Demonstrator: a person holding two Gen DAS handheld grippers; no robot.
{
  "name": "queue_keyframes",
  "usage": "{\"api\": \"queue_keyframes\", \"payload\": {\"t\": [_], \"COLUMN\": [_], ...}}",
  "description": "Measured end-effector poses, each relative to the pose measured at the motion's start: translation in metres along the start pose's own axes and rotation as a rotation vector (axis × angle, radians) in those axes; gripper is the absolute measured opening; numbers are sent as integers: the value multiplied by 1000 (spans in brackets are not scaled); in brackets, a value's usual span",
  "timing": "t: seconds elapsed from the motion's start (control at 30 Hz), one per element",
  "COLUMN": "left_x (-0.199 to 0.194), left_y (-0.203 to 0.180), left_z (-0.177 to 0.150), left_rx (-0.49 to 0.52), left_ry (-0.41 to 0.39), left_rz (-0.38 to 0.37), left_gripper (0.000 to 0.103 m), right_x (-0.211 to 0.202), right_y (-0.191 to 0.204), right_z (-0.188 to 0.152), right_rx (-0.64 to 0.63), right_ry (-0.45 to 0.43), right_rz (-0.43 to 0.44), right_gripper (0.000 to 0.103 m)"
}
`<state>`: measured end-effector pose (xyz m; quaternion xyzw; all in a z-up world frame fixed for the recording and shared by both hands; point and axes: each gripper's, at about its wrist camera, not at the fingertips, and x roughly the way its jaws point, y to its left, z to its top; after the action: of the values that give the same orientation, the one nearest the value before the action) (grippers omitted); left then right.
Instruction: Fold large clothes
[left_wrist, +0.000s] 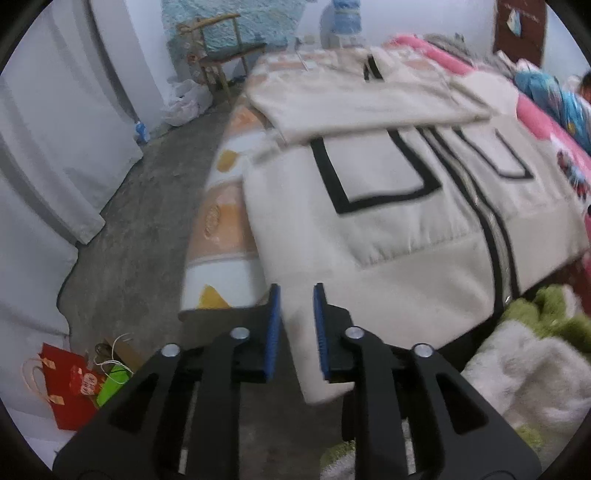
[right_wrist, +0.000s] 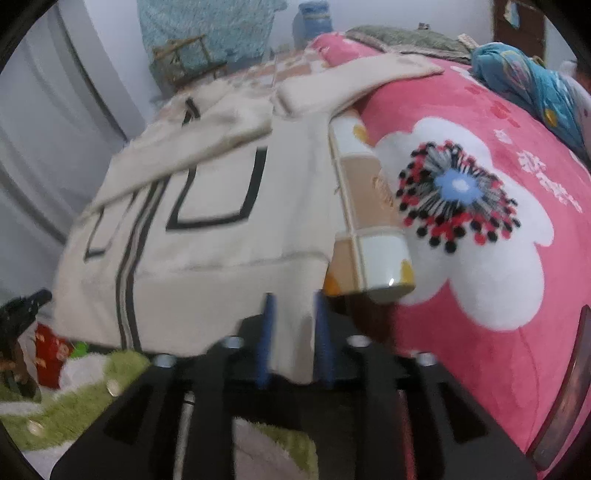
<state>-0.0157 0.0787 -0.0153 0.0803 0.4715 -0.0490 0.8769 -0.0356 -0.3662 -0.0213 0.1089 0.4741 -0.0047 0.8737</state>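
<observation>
A cream jacket (left_wrist: 388, 229) with black-outlined pockets and a black zip band lies spread on the bed, one sleeve folded across its chest. Its hem hangs over the bed's near edge. My left gripper (left_wrist: 297, 328) stands at the hem's left corner, its blue pads a little apart. The cloth shows flat in the gap and the pads do not pinch it. In the right wrist view the same jacket (right_wrist: 207, 236) fills the left half. My right gripper (right_wrist: 293, 332) stands at the hem's right corner, jaws apart, with the cloth loose between the pads.
The bed carries an orange-and-white patterned mattress (left_wrist: 221, 229) and a pink flowered blanket (right_wrist: 480, 206). A green and white shaggy rug (left_wrist: 535, 354) lies below the hem. A red paper bag (left_wrist: 66, 387) sits on the grey floor, a wooden chair (left_wrist: 225, 55) stands at the back and grey curtains (left_wrist: 55, 147) hang at the left.
</observation>
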Motion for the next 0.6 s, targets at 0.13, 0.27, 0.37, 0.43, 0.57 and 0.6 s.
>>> {"api": "queue_keyframes", "payload": {"t": [0.13,0.27,0.37,0.43,0.57,0.6], "left_x": [-7,12,35,53,90,100], "left_y": [10,3,-12,-27,-59,-66], "left_z": [30,81,129,159,205,215], "left_rx": [-43,-78,-118,-120,-73,-61], "left_ry": [-44,-74,-96,-98,-110,-110], "left_rz": [-14,-28,-93,-113,-109,-107], "left_gripper": [27,40,51,58,67,68], "right_x": [-7,-3,-1,2,12,18], "right_y": [-6,-10,-14,-22,-51,-62], "right_z": [27,66,103,133,192,211], "right_rx": [28,60,103,133,212,234], "right_ry": [-70,-113,-149,-165,-175,-171], "right_rz": [14,37,68,87,136,143], "right_gripper": [57,69,75,79,79,79]}}
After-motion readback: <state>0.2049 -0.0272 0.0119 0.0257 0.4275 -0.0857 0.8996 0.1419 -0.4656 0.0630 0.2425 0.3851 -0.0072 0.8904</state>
